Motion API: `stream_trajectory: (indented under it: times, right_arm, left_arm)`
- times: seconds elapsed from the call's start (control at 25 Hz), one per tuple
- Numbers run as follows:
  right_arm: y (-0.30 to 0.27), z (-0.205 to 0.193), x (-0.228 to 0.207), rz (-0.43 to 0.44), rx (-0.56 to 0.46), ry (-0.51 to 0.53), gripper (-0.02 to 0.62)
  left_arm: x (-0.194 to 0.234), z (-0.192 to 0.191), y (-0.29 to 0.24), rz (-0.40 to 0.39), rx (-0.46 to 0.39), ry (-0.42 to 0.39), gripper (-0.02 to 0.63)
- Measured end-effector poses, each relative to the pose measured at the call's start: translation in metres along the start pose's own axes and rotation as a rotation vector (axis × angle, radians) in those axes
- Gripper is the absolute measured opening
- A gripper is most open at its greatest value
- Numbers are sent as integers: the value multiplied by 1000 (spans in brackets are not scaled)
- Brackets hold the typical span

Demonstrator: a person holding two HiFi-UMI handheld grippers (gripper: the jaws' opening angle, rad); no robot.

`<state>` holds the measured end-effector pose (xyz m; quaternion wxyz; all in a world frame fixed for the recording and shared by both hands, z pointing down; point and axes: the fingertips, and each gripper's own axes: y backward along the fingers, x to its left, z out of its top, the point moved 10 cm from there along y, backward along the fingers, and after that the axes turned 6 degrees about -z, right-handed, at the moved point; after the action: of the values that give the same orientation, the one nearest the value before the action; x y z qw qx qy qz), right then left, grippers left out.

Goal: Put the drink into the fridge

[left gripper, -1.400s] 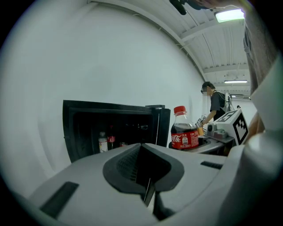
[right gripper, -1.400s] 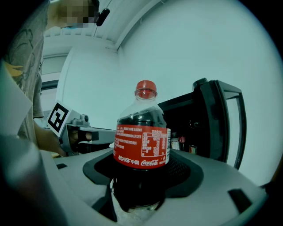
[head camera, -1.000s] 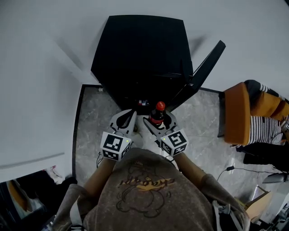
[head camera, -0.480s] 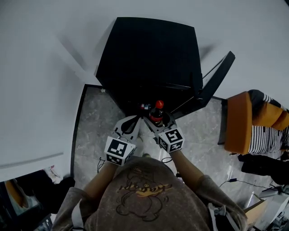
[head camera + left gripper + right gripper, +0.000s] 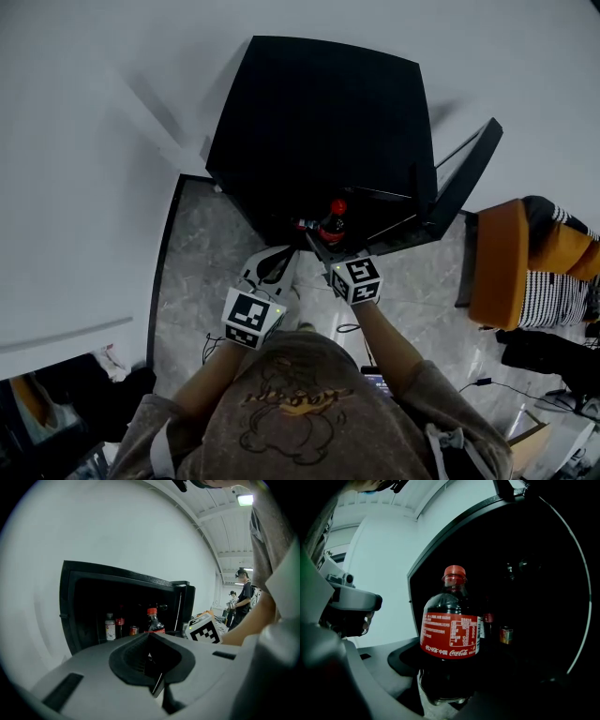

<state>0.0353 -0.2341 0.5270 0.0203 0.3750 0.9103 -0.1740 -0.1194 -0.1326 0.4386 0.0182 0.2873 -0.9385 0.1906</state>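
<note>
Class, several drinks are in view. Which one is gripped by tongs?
The red-capped cola bottle, clamped in the right tongs; the pale bottle and small can stand untouched inside the fridge.

To my right I see an orange armchair [image 5: 495, 253] with a black-and-white striped cloth [image 5: 551, 298] against it, standing on the grey marble floor [image 5: 202, 253]. Thin cables [image 5: 208, 347] lie on that floor. In the left gripper view, a person [image 5: 244, 592] stands far back under a lit ceiling lamp [image 5: 245, 499].

The head view looks steeply down, fridge [image 5: 319, 122] at 12 o'clock; both gripper views face into it closely, sharing the cola bottle [image 5: 451, 637].
</note>
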Motion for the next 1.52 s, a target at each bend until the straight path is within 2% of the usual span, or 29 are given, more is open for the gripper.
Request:
stream_trajectory:
  times: [0.72, 1.2, 1.52]
  right_arm:
    - [-69, -22, -34, -54, 24, 20, 305]
    - [-106, -37, -59, -141, 3, 23, 305]
    - [-121, -50, -68, -160, 9, 34, 305]
  left_arm:
    - [12, -25, -12, 1, 34, 30, 5]
    - [12, -48, -14, 2, 62, 57, 5]
    - [6, -58, -17, -8, 73, 70, 5]
